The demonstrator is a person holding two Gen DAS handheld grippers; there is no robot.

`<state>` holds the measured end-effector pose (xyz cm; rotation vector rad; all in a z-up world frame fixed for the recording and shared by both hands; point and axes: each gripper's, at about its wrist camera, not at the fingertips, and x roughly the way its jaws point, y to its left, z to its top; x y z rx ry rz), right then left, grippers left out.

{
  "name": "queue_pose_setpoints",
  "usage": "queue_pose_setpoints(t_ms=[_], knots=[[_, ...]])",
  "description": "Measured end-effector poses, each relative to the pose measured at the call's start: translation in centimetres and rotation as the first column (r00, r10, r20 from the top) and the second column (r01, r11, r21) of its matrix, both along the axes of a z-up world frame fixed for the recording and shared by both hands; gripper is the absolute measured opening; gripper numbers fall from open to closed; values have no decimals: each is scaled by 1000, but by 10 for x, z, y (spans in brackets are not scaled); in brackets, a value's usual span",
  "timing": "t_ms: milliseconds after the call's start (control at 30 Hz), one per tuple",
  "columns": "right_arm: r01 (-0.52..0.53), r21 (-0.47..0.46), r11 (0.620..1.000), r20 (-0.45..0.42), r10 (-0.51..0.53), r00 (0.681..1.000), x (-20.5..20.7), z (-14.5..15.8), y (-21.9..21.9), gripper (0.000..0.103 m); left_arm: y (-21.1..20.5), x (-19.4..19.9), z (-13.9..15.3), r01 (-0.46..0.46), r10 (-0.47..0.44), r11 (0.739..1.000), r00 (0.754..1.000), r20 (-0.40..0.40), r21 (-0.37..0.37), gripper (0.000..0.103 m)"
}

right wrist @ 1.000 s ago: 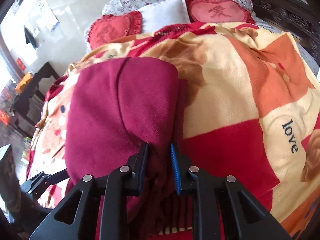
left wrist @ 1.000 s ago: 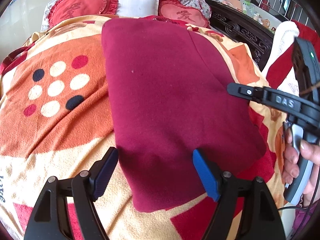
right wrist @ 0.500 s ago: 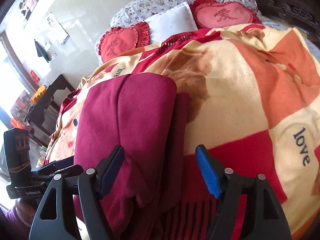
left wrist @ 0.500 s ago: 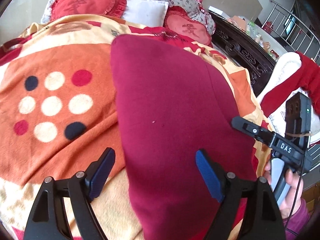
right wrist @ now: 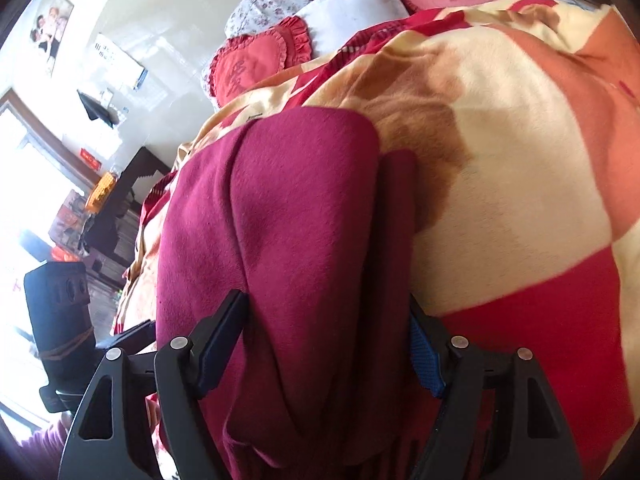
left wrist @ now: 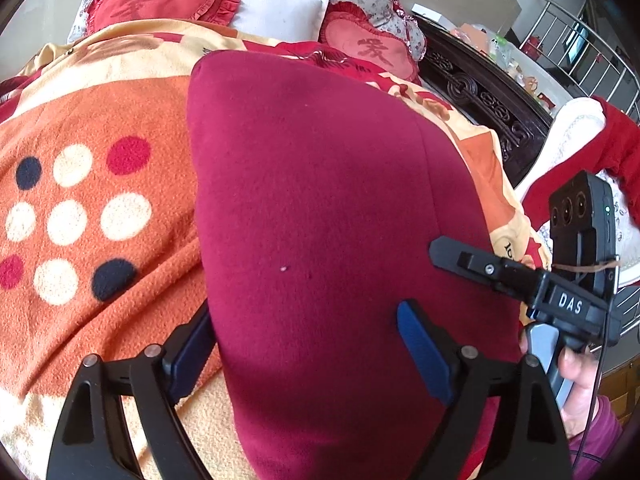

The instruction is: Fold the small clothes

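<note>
Left gripper (left wrist: 308, 344) spread wide, straddling folded maroon garment (left wrist: 320, 208) — right gripper (right wrist: 328, 340) likewise wide, unclenched.

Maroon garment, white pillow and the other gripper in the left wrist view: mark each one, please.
maroon garment (left wrist: 320, 200), left wrist view, middle of its folded top face
white pillow (left wrist: 280, 12), left wrist view, centre of its front
right gripper (left wrist: 452, 254), left wrist view, near the tip of its finger
</note>
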<state>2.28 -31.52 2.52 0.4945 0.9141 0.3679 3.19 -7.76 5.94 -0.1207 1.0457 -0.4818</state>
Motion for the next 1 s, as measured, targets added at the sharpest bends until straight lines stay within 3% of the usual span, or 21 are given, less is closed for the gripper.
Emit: queue_pose_setpoints(t_ms=[67, 100, 233, 333, 433, 700, 1000], knots=[[-9, -14, 1000, 2, 9, 1000, 0, 1, 5, 54, -1, 0, 1, -1, 1, 1000, 1000, -1, 3, 91], [-13, -18, 1000, 2, 13, 1000, 0, 2, 7, 47, -3, 1, 2, -1, 1, 1000, 1000, -1, 6, 89], [-8, -35, 999, 21, 9, 1000, -7, 12, 9, 23, -4, -4, 8, -2, 2, 1000, 1000, 13, 12, 71], [-12, -41, 999, 36, 14, 999, -14, 25, 13, 17, 0, -13, 20, 1, -2, 1000, 999, 35, 21, 53], [-22, -40, 999, 56, 25, 998, -21, 40, 21, 16, 6, -25, 34, 9, -10, 999, 999, 50, 32, 47], [-85, 43, 995, 54, 83, 995, -52, 62, 56, 16, 52, -72, 68, -22, 17, 997, 998, 64, 78, 47], [-157, 78, 984, 16, 157, 988, -81, 47, 99, 16, 88, -115, 59, -78, 75, 991, 997, 35, 107, 47]])
